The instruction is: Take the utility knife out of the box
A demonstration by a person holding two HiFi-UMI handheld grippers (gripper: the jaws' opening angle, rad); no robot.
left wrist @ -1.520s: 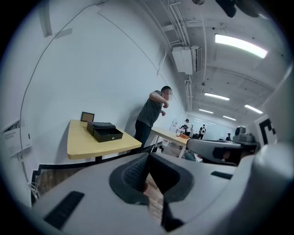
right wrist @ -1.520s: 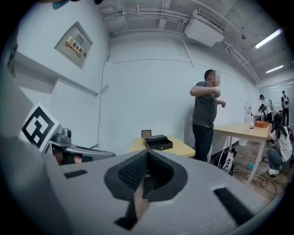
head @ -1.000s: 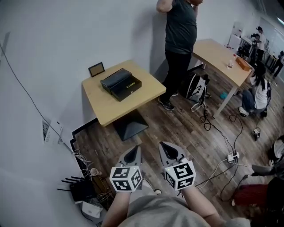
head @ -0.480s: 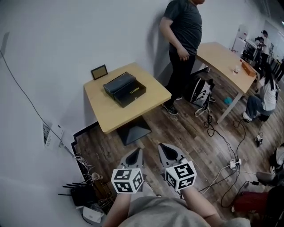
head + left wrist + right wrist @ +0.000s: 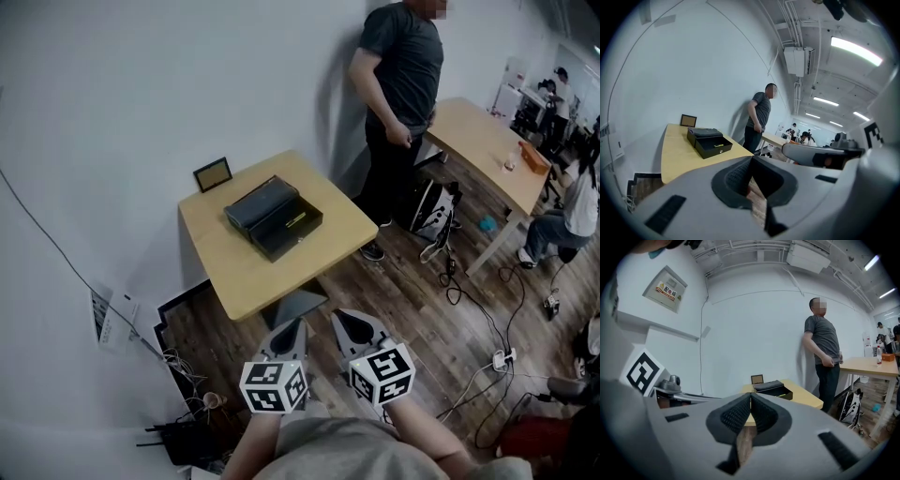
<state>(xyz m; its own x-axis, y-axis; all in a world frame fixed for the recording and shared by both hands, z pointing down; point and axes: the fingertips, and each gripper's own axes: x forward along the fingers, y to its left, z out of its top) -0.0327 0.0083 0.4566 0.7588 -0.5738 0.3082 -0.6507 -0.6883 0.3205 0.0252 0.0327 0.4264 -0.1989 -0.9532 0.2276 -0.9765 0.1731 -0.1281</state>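
The wooden table (image 5: 246, 272) is carrying the black box (image 5: 260, 202), which is sitting near the table's middle with its lid lying back on the wall side and its tray standing open. A person (image 5: 403, 84) is standing to the right of the box, leaning against the wall. A small picture frame (image 5: 213, 173) is standing just behind the box.

The left gripper (image 5: 288, 330) and the right gripper (image 5: 349, 321) are hovering side by side, well apart from the box, on its near side and past the table edge. Both are pointing toward the box. In the left gripper view, the left gripper (image 5: 751, 159) is showing its pads pressing together with nothing between them. In the right gripper view, the right gripper (image 5: 750, 397) is likewise fully closed and gripping nothing.

The utility knife (image 5: 296, 220) is lying inside the open tray of the box, showing as a thin yellow strip (image 5: 718, 145). Its long axis is running parallel to the box's long side. The knife is appearing too small to tell which end is carrying the blade.
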